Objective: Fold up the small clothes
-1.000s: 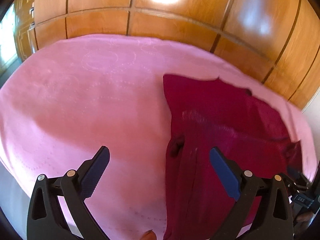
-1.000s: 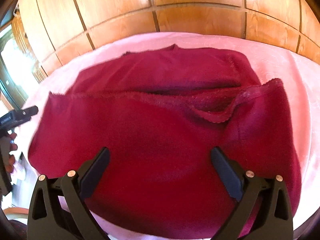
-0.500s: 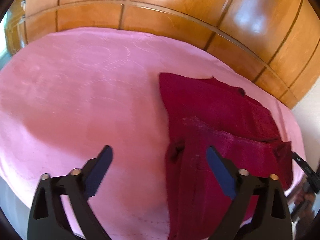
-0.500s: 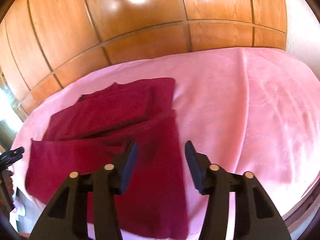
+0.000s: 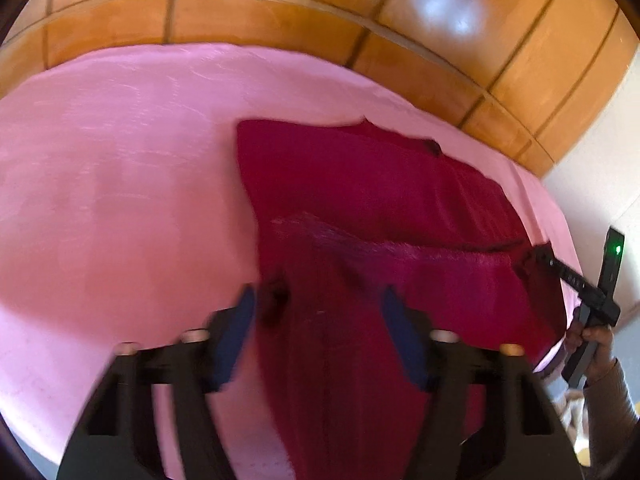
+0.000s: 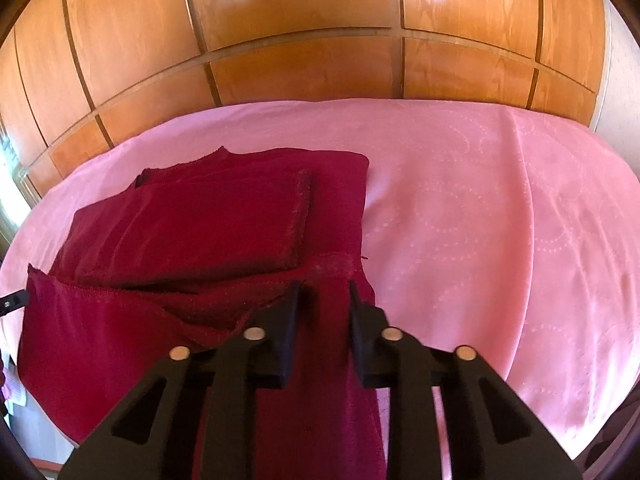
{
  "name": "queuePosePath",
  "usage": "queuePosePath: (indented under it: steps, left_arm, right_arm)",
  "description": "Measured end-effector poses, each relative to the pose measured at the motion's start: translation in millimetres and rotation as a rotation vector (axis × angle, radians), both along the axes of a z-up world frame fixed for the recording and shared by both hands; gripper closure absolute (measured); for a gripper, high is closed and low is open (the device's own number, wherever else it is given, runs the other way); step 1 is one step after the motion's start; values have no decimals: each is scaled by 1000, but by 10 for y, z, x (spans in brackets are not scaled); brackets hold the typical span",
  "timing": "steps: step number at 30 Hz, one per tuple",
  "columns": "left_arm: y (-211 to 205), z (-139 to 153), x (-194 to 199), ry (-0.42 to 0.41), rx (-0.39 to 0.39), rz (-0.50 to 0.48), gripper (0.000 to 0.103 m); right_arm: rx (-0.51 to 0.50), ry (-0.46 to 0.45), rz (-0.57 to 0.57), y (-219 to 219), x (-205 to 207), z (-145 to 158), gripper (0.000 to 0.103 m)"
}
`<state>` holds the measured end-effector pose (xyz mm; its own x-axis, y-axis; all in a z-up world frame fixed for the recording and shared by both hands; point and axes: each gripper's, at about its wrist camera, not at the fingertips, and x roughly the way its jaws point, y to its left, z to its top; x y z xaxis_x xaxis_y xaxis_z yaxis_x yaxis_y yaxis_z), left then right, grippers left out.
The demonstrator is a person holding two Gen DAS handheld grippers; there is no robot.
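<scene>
Pink bedspread [image 6: 480,208] under wood panelling [image 6: 304,20] carries partly folded dark red garment [image 6: 208,220]; right gripper [image 6: 322,300], jaws just closing, nips its near right edge; left gripper [image 5: 316,308], also closing, straddles its left edge, not yet pressing

Pink patterned bedspread [image 6: 500,208]; glossy wood-panelled wall [image 6: 300,24] behind, white wall [image 5: 592,184] beside.
</scene>
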<state>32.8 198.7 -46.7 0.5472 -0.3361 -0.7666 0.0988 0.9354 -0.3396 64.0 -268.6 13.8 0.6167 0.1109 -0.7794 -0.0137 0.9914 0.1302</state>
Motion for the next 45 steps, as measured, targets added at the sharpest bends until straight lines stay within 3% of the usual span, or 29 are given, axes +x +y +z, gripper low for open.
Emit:
queuePosePath:
  steps: [3, 6, 11, 14, 18, 29, 33, 36, 39, 42, 45]
  left_arm:
    - [-65, -30, 15, -4, 30, 9, 93]
    - [-41, 129, -124, -72, 21, 30, 95]
    - [66, 607, -432, -235, -38, 31, 95]
    - [79, 787, -341, -288, -27, 30, 95]
    - [84, 891, -14, -325, 10, 49, 95]
    - [199, 775, 1127, -277, 84, 117, 95]
    - [213, 593, 1511, -229, 133, 142, 95]
    - [247, 330, 1790, -148, 142, 162, 95]
    - [252, 119, 1900, -82, 191, 189, 95]
    - [378, 80, 1810, -61, 136, 210, 71]
    - [500, 121, 1565, -71, 83, 212, 70]
  right_arm:
    - [2, -13, -7, -20, -44, 68, 95]
    - [25, -48, 13, -19, -150, 258, 95]
    - [162, -122, 38, -95, -220, 666, 95]
    - [249, -157, 25, -136, -71, 815, 95]
    - [285, -167, 0, -141, 315, 864, 95]
    - [305, -97, -92, -180, 1530, 552, 95]
    - [268, -29, -108, -159, 1913, 256, 95]
    - [260, 49, -112, -143, 2102, -35, 95]
    - [252, 96, -133, -186, 2163, -224, 82]
    - [293, 74, -127, -278, 2033, -173, 55]
    - [324, 41, -108, -376, 1784, -52, 52]
